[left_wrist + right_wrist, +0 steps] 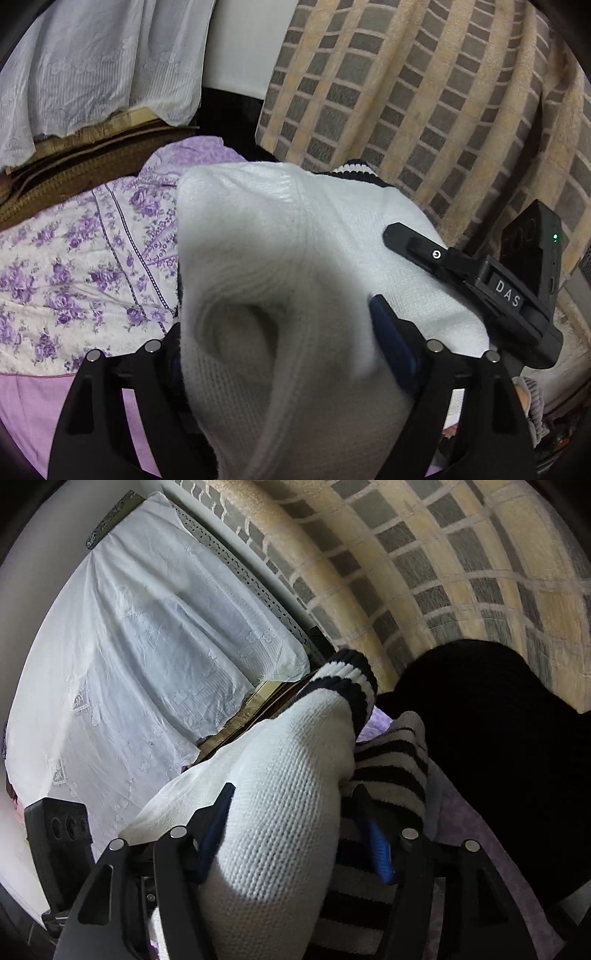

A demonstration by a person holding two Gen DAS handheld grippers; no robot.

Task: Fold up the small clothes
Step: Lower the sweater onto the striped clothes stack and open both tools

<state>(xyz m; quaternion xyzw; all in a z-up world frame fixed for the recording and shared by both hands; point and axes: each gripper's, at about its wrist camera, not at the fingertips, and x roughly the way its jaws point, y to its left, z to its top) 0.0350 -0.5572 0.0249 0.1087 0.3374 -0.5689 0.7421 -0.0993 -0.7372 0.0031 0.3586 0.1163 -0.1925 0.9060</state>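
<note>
A white knit sweater with black-and-white striped trim fills the middle of the left wrist view. My left gripper is shut on a bunched fold of it and holds it above the floral sheet. The right gripper shows in that view at the sweater's right edge. In the right wrist view my right gripper is shut on the white sleeve, whose striped cuff points away. A black-and-white striped garment part lies under it.
A purple floral sheet covers the surface at left. A white lace cloth hangs behind. A beige-and-grey checked blanket drapes at the back right. A black garment lies to the right.
</note>
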